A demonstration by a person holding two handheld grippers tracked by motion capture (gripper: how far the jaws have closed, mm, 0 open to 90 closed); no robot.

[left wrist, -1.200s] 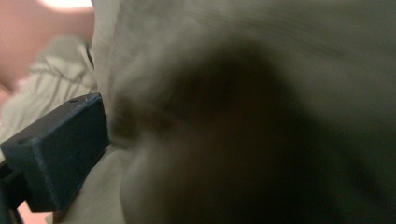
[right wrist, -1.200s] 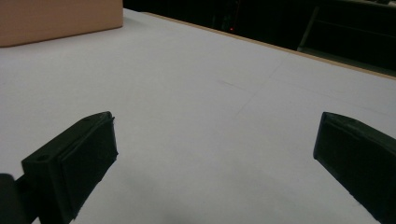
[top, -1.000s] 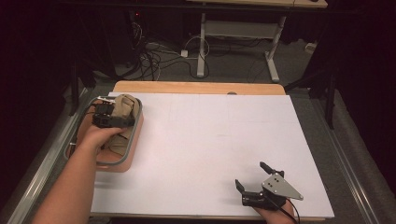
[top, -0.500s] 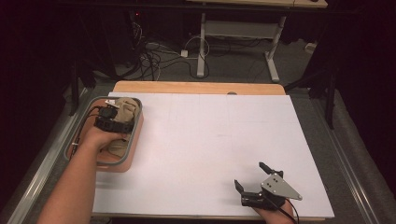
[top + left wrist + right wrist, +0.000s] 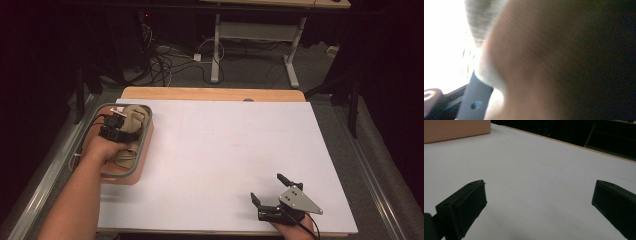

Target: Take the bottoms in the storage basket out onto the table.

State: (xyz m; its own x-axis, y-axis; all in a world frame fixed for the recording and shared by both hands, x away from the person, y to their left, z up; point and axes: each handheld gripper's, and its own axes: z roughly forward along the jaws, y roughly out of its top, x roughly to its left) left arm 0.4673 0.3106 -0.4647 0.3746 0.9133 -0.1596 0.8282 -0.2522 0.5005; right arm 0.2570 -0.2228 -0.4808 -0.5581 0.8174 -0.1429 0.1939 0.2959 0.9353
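Beige cloth (image 5: pixel 131 134) lies bunched in the pink bin (image 5: pixel 142 165) at the table's left edge, long axis running front to back; my left gripper (image 5: pixel 116 126) jaws have just closed on it, while my right gripper (image 5: pixel 270 189) rests wide open and empty.

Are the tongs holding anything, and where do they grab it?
The left tongs have just been closing on beige cloth in the bin; whether they grip it cannot be told. The right tongs hold nothing.

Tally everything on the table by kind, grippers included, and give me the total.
Handheld grippers: 2, left gripper and right gripper
Pink bin with grey rim: 1
Beige cloth bundle in the bin: 1, though whether it is one piece or several cannot be told
White table cover: 1
Total: 5
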